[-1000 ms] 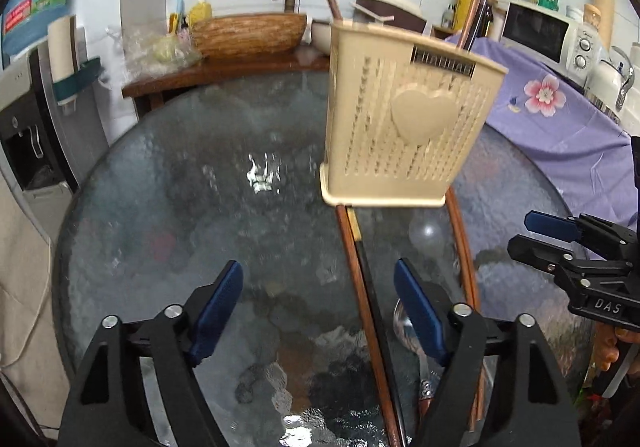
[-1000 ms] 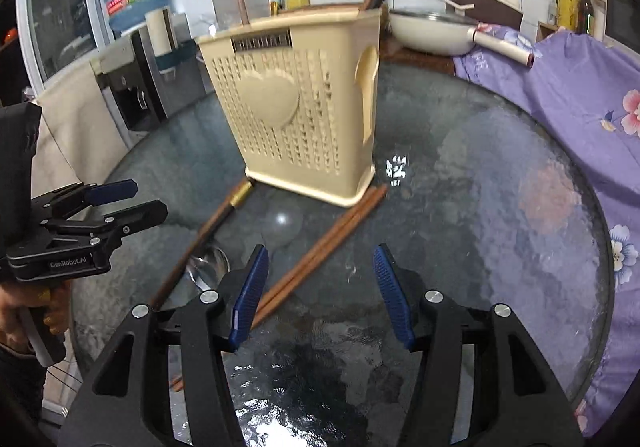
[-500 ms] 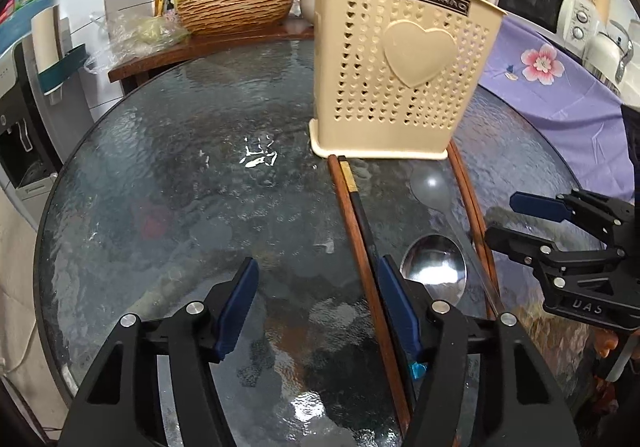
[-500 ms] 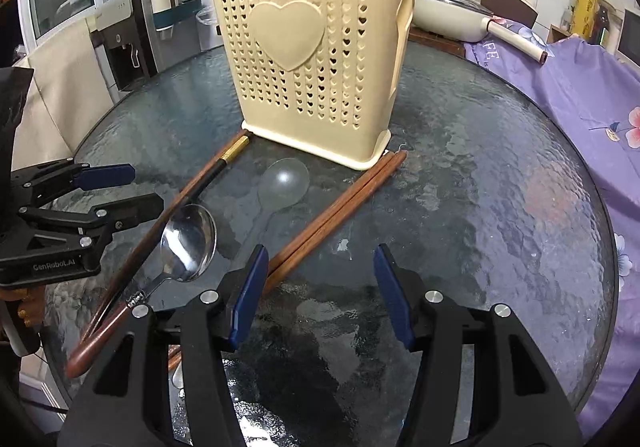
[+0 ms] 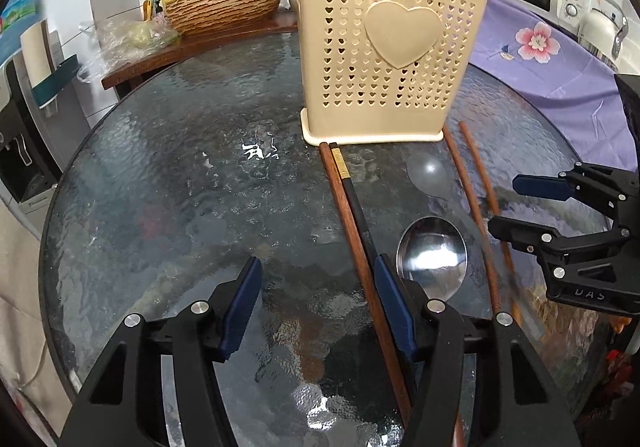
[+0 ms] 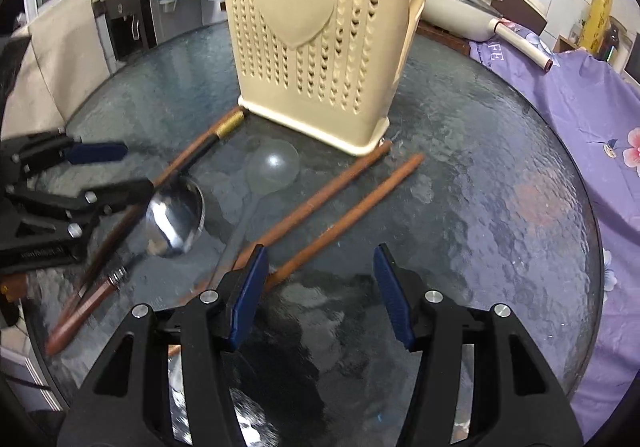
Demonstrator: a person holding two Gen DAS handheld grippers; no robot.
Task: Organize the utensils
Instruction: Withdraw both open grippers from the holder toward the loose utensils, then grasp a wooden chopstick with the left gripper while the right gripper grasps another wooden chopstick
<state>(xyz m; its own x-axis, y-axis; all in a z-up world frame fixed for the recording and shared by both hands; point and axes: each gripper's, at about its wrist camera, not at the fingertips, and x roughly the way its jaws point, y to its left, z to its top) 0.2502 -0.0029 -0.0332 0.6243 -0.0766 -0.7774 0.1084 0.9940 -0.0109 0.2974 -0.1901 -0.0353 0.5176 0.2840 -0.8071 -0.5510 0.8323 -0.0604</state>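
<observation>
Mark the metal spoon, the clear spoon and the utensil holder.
metal spoon (image 5: pixel 432 255), left wrist view, on its bowl
clear spoon (image 6: pixel 273 166), right wrist view, on its bowl
utensil holder (image 5: pixel 402 32), left wrist view, on its raised heart

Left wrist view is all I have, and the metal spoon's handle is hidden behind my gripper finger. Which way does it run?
Observer: The metal spoon has a wooden handle that runs back from the bowl towards the near table edge, beside the dark chopstick pair.
Operator: Is anything between the right gripper's pads?
Observer: No. The right gripper stands open over bare glass, and the near ends of two brown chopsticks lie by its left pad.
Operator: Is anything on the holder's side wall?
Observer: The holder has a spoon-shaped moulding on its right side.
</observation>
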